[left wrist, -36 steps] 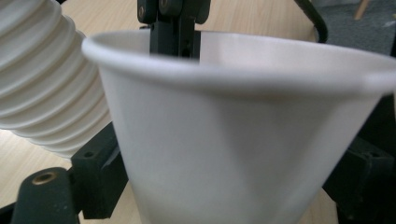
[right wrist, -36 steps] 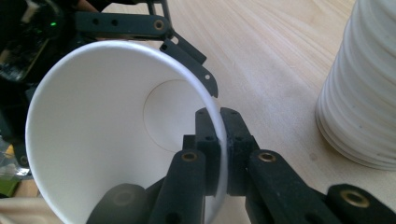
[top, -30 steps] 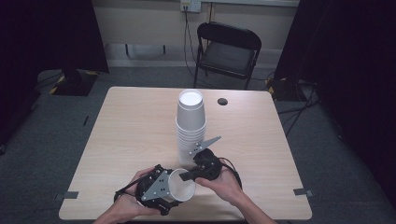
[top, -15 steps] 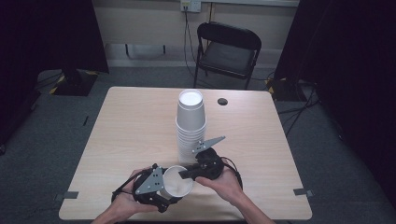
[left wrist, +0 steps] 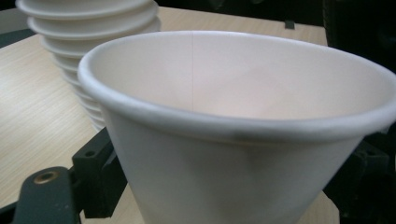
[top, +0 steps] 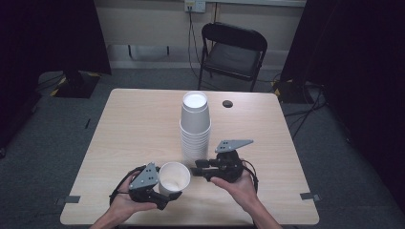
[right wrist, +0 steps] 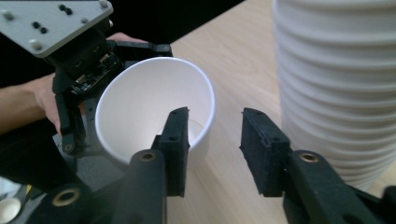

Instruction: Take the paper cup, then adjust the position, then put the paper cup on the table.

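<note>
Table: left gripper clamped on cup; right gripper just opening, empty—keep cup upright, clear of stack.

A light wooden table is set on grey carpet. A small dark disc is seen near the table's far edge. A black folding chair is placed behind it, before a pale wall with a socket from which cables are hung. Both sides are closed off by black curtains. Tape marks are stuck on the floor.
</note>
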The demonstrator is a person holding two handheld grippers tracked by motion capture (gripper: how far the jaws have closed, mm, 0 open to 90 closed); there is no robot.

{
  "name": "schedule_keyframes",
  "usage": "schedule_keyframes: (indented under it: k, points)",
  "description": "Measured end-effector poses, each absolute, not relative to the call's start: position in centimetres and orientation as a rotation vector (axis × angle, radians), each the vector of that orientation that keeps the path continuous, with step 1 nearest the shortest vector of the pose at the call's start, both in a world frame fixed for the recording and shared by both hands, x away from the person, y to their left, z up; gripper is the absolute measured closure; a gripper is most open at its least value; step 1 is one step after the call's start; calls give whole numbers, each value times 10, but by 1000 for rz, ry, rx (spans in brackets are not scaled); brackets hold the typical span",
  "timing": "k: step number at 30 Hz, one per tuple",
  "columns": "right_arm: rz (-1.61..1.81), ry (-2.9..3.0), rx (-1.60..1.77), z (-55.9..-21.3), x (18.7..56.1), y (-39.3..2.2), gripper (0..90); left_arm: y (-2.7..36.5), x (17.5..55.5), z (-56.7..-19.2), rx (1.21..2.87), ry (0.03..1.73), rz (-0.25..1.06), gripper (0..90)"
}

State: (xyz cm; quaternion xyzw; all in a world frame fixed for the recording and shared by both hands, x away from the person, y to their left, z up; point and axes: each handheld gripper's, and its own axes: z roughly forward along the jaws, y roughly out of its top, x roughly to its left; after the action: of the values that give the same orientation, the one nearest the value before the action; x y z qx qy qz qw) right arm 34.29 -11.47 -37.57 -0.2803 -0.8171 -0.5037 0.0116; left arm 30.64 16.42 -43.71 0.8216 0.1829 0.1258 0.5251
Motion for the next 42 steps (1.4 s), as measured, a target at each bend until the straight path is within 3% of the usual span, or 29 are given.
schedule_keyframes:
  k: [19,42]
  points:
    - [-1648,-2614,-1085,-387,334,-164,465,194,321,-418,1826,607,346,155]
    - [-1622,-2598,-1356,-423,322,-219,373,208,350,-404,1754,715,422,154]
